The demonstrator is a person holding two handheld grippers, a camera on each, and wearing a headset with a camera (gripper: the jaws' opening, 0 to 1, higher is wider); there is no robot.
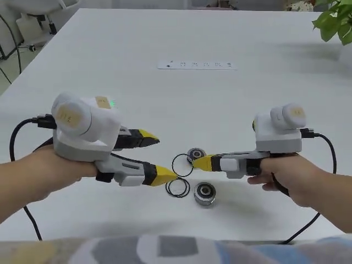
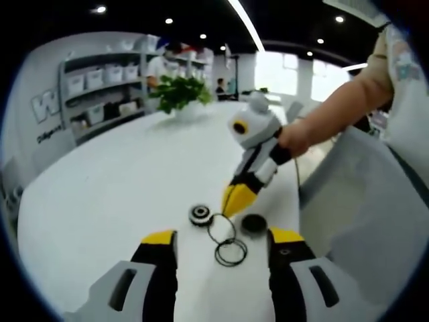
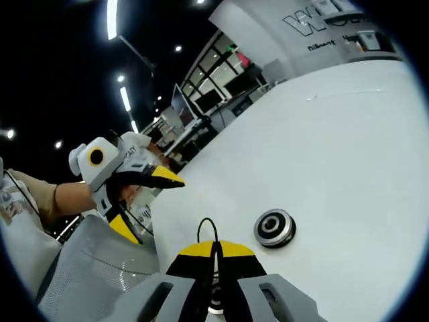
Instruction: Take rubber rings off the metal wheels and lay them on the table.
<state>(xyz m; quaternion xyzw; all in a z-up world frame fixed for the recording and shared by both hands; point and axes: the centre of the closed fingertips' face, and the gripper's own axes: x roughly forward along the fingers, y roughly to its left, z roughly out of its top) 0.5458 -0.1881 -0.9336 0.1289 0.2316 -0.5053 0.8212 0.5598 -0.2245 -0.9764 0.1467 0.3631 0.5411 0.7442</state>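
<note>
Rubber ring (image 1: pixel 172 165) in right claw (image 1: pixel 197 163)

The left gripper (image 1: pixel 159 156) has a rounded white housing over a grey body, a small green light (image 1: pixel 112 103) on top, black jaws with yellow tips, and a looping black cable (image 1: pixel 18 132) at its back. To its right, the right gripper (image 1: pixel 201 163) has the same white-and-grey shell, yellow tips and a second black cable (image 1: pixel 329 147). The person wears a pale short-sleeved garment (image 1: pixel 165 250) printed in grey, yellow and blue.
</note>
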